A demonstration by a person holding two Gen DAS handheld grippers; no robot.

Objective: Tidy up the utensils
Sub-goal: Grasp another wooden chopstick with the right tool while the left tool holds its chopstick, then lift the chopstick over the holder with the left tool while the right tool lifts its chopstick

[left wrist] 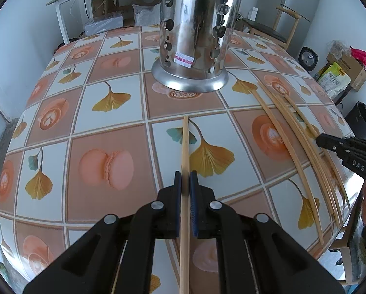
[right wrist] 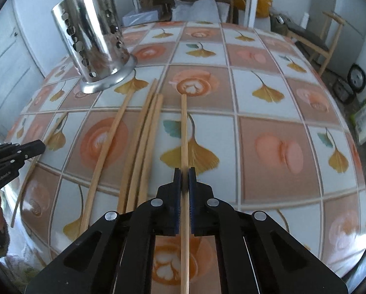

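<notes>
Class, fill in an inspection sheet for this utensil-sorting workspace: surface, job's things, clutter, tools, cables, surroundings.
Surface: table under a patterned cloth of leaves and pastries.
Job's things: perforated steel utensil holder standing upright; loose chopsticks lying beside each other on the cloth.
Clutter: nothing seen on the table.
Tools: left tool shut on one chopstick; right tool shut on another chopstick.
Cables: cords hang by the white side table.
Surroundings: wooden chair, refrigerator, cardboard box and bags on the floor.
</notes>
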